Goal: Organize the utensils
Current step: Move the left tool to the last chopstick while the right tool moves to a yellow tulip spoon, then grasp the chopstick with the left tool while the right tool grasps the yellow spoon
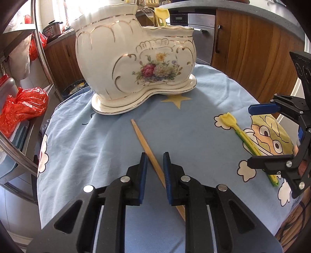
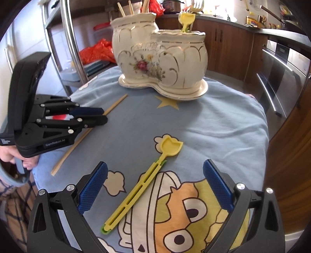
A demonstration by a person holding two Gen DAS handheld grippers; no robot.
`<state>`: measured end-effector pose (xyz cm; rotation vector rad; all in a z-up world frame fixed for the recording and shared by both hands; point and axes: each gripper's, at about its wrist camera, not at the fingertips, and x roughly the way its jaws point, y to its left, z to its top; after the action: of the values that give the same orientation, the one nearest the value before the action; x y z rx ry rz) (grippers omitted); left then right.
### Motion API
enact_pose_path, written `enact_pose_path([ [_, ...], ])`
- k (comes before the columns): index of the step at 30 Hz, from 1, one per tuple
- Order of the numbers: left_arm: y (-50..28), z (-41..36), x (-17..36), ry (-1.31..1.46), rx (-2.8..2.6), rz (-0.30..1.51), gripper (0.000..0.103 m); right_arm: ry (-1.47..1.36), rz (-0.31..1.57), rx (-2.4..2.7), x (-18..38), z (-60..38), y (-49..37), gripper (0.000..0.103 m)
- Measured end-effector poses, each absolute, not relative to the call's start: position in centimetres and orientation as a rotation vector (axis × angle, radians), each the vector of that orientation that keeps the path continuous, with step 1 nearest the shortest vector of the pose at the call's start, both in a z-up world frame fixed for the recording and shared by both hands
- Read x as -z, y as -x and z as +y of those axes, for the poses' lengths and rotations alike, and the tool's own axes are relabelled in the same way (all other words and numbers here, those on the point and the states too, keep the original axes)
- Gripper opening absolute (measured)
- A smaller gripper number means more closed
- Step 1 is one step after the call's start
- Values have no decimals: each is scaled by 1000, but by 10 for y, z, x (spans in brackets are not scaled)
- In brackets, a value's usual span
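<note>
Straddling the wooden chopstick (image 1: 155, 163), the left gripper (image 1: 155, 158) has its blue pads a little apart, one on each side — nothing pinched between them. Over on the right, the right gripper (image 2: 155, 171) is spread wide above the yellow tongs (image 2: 142, 184), gripping nothing. Those tongs lie flat on the blue cartoon cloth (image 2: 213, 124), arms together, tulip-shaped tip pointing toward the ceramic holder (image 2: 161, 56), holding nothing at all. More chopsticks (image 2: 125, 8) and a second yellow utensil (image 2: 186, 20) stand in the holder's compartments.
</note>
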<state>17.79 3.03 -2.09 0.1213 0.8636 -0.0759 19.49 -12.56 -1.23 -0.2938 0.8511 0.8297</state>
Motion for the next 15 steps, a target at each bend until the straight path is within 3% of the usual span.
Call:
enact_pose_path([
  [3, -178, 33, 21, -113, 69, 865, 23, 321, 864, -824, 15, -122, -194, 91],
  [4, -178, 33, 21, -107, 69, 866, 24, 335, 867, -831, 16, -120, -193, 72],
  [7, -178, 34, 20, -115, 75, 870, 24, 377, 856, -866, 16, -116, -189, 52],
  [12, -177, 39, 19, -128, 102, 885, 24, 427, 889, -934, 11, -111, -193, 25],
  [15, -181, 52, 17, -95, 93, 919, 24, 483, 920, -967, 9, -109, -194, 14],
])
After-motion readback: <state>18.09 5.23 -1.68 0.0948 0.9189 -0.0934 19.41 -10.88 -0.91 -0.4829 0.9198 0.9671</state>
